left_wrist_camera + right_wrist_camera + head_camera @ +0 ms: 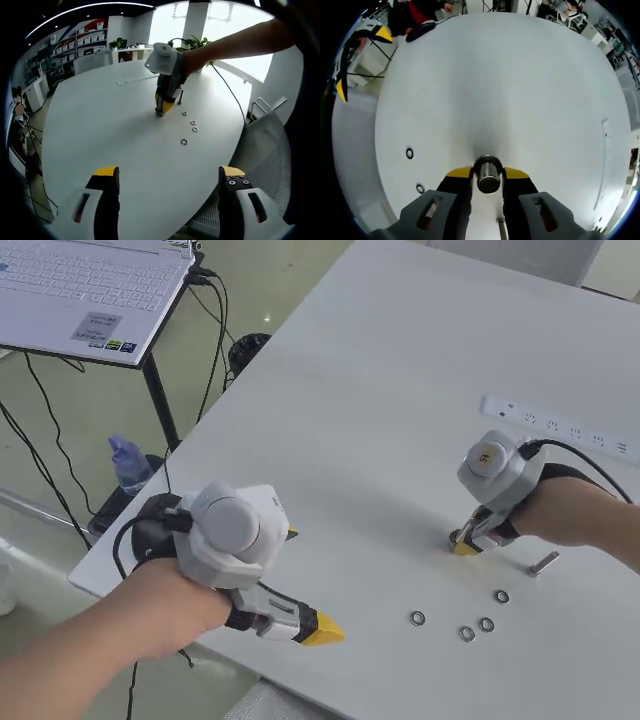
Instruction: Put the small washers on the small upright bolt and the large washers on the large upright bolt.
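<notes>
Though stickers blur (laptop), hand-held gripper clamps bolt.

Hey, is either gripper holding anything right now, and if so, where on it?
The right gripper is shut on a silver metal bolt, its jaws pressing opposite sides of the round end. The left gripper is open, holding nothing.

The left gripper is showing a pale grey, dome-topped housing, dark jaws and bright yellow tips, with a black cable looping from its rear. The right gripper is wearing the same grey shell, carrying a round yellowish sticker on top and trailing a black lead. Small screws are dotting the dark block behind one yellow tip.
</notes>
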A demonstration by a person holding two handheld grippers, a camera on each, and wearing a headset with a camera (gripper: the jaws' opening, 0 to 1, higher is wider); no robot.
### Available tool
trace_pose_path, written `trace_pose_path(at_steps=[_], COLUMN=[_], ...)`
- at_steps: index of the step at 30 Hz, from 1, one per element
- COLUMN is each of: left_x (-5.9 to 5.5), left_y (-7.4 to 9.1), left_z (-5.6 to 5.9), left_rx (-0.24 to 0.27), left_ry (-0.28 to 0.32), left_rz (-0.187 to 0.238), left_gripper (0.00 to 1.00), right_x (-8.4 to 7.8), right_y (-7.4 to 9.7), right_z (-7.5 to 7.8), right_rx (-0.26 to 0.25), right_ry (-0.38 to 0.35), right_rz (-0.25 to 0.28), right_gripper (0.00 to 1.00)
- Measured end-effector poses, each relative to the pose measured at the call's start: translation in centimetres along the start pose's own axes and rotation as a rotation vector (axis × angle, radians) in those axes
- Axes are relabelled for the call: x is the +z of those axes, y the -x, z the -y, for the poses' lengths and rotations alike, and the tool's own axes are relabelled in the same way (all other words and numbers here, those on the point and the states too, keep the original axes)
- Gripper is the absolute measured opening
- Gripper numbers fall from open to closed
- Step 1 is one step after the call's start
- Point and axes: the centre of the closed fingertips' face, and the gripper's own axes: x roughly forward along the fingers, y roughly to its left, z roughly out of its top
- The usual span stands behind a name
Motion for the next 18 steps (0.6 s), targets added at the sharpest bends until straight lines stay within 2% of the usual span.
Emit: trace_pose_path(at_steps=[14, 18], left_x=[-0.20, -0.17], left_y=[0.30, 0.48], left_z=[-0.03, 0.06], left_rx=[0.002, 0.004], left_ry=[-0.007, -0.005], left_rz=[-0.004, 0.000], left_gripper=[0.80, 0.80], right_x=[-0.10, 0.05], right_y=[0.10, 0.18], right_z=[0.00, 0.05], right_rx=[-0.005, -0.007], right_ry=[0.015, 0.014], right_rz=[-0.003, 0.007], right_gripper=[0.24, 0.29])
